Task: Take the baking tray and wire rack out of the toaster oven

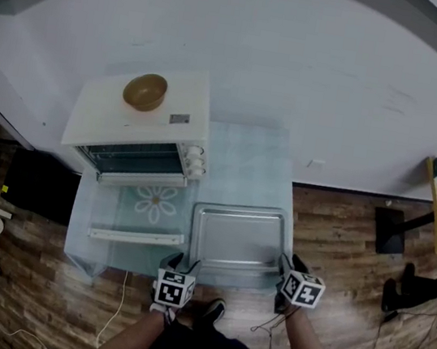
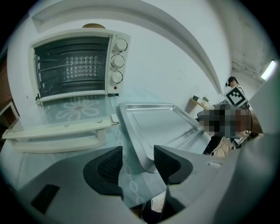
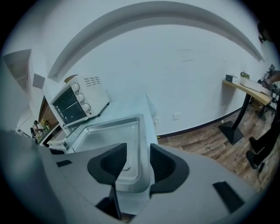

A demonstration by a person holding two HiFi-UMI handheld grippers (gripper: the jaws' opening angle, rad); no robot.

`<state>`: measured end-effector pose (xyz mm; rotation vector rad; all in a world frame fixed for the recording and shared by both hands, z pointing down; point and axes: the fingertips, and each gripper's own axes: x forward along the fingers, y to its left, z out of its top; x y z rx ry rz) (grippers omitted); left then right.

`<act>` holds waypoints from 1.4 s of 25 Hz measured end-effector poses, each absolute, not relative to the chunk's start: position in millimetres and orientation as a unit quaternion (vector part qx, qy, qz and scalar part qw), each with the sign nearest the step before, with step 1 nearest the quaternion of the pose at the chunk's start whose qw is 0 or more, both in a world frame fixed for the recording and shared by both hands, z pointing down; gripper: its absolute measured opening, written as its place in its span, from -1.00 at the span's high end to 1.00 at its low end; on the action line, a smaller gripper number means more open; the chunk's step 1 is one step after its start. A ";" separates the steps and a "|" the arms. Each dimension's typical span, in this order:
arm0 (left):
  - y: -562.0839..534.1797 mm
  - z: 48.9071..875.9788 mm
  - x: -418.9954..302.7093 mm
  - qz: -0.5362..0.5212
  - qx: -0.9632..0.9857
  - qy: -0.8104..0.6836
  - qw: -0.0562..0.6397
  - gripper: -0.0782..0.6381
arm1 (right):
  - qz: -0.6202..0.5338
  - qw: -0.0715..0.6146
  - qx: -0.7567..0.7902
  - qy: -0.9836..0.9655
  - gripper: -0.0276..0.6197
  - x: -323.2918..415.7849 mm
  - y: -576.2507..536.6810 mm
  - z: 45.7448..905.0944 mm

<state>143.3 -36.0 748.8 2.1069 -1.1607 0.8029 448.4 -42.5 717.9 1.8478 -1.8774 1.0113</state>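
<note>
Open passage, blocked flanks: on the glass table (image 1: 248,166), the toaster oven (image 1: 139,128) stands at 11 o'clock against the white wall (image 1: 300,76), which closes off everything at 12. Its oven door (image 1: 142,199) lies dropped flat toward 6 o'clock and covers the table's left half almost to the near edge. Above the door the oven mouth is open, with the wire rack (image 2: 72,65) spanning the cavity. A wooden bowl (image 1: 144,90) takes up the oven roof. The baking tray (image 1: 239,238) fills the near right. The left gripper (image 1: 176,260) and right gripper (image 1: 291,263), jaws apart, sit at its near corners. Bare glass lies at 1 o'clock, between tray and wall.
</note>
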 end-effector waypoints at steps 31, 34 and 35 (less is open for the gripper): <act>-167.3 561.6 -153.6 -0.021 0.747 -0.592 0.303 0.29 | 0.339 -0.030 0.530 -0.777 0.51 171.3 -173.4 582.1; -196.0 568.3 -166.9 -0.052 0.746 -0.576 0.331 0.31 | 0.358 -0.072 0.532 -0.764 0.52 148.2 -190.6 570.7; -205.1 571.7 -170.3 -0.063 0.745 -0.569 0.342 0.32 | 0.365 -0.083 0.532 -0.760 0.52 141.4 -195.4 569.8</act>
